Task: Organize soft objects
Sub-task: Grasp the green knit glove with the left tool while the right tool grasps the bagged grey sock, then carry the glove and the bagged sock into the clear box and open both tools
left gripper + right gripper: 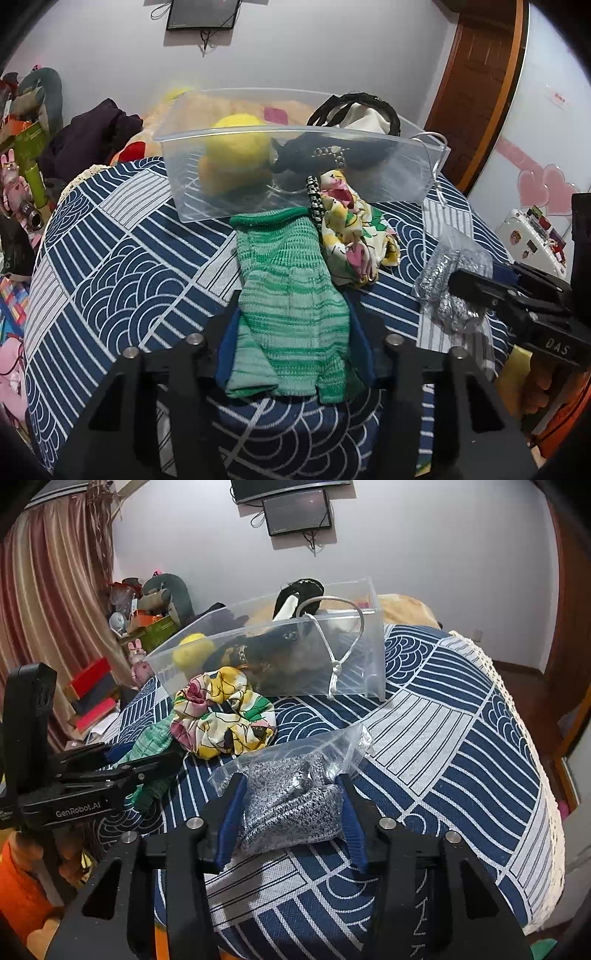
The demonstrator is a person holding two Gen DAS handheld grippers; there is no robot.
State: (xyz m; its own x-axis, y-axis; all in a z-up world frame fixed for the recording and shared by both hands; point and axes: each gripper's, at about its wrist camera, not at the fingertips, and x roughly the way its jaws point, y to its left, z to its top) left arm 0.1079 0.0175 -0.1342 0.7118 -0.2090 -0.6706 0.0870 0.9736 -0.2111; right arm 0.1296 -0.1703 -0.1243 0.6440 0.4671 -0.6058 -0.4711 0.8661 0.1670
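A green knitted cloth (291,306) lies on the blue patterned table cover (122,266), and my left gripper (293,332) is closed around its near end. It also shows in the right wrist view (147,746). My right gripper (291,790) is closed around a grey knit in a clear plastic bag (291,794), which also shows in the left wrist view (450,273). A floral scrunchie (225,712) lies between them, in front of a clear plastic bin (295,166) that holds a yellow ball (236,147) and dark soft items (332,151).
A white cord (343,657) hangs over the bin's side. Clutter, boxes and toys (96,686) stand left of the table. A curtain (48,590) hangs at the far left. The table's lace edge (517,701) curves down the right side.
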